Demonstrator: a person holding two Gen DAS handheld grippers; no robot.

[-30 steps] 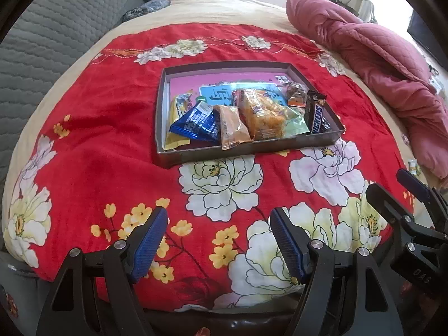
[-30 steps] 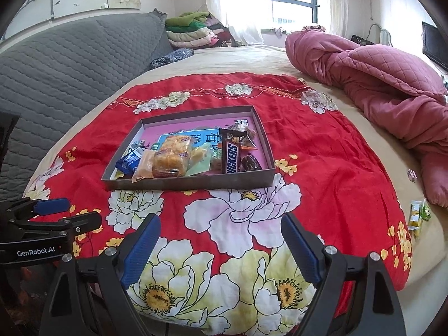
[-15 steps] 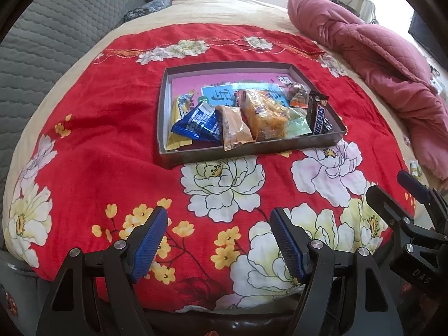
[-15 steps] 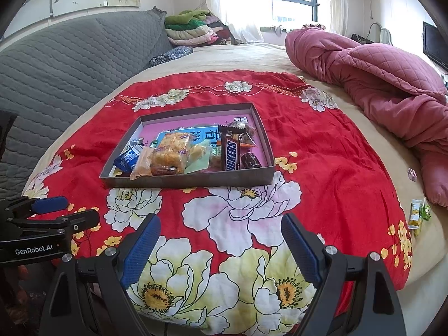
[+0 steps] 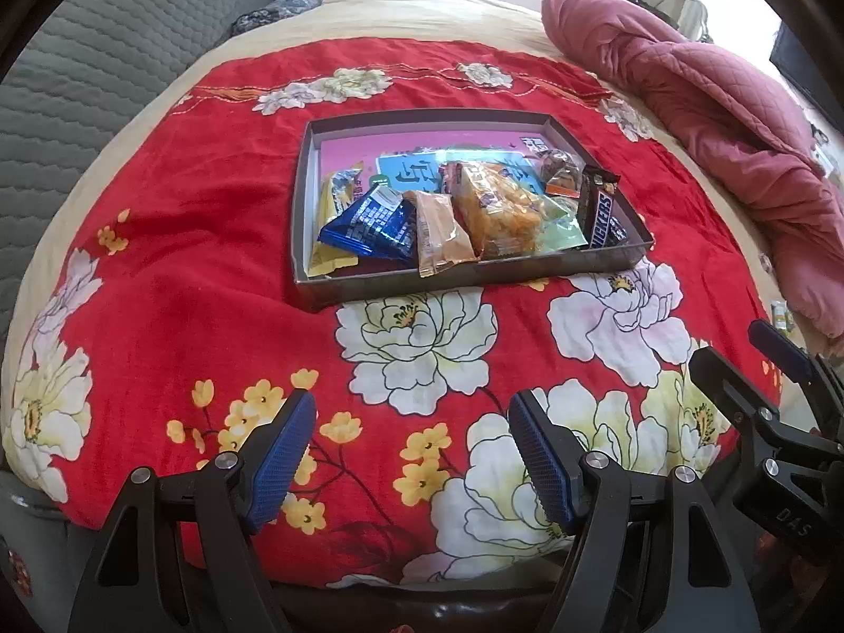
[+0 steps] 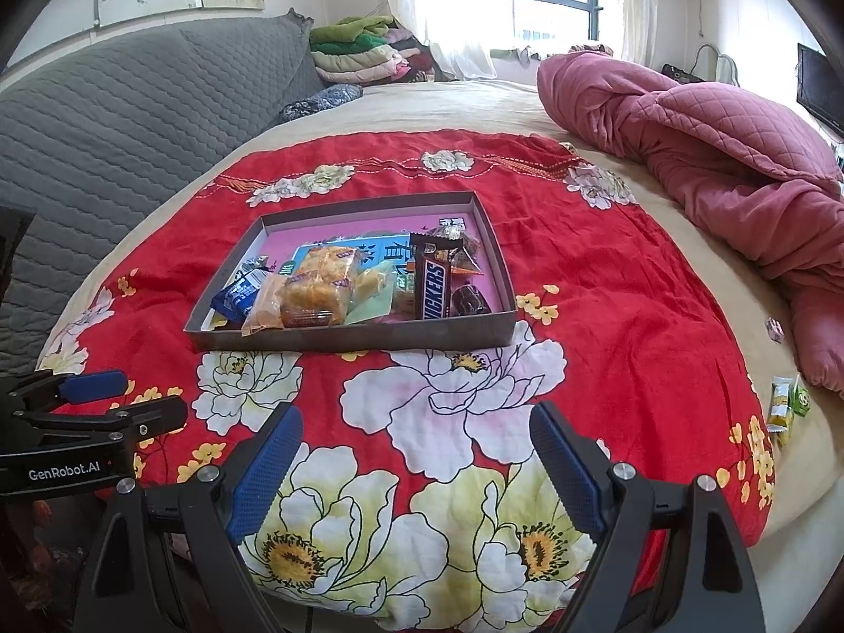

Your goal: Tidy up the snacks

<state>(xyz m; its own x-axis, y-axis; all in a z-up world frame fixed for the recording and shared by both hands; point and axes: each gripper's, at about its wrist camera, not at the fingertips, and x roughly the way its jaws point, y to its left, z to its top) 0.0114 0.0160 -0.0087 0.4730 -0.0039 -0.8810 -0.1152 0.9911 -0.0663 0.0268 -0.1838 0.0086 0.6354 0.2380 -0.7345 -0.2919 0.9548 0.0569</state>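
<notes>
In the grey tray [image 5: 464, 277], the yellow packet [image 5: 329, 258] lies mostly hidden under the blue wrapper [image 5: 369, 224], the print on the blue card [image 5: 411, 174] is unreadable, and small sachets [image 6: 786, 403] at four o'clock are too small to identify.

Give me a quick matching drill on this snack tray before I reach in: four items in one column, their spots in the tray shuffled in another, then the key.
Items:
1. Snickers bar
2. blue wrapper
3. orange cake pack
4. tan packet

Places in the tray:
A. lying over the near rim
B. middle of the pile
C. right side
D. left side, on a yellow wrapper

Pairs: 1-C, 2-D, 3-B, 4-A

Both the left gripper and right gripper are open, short of the tray.
</notes>
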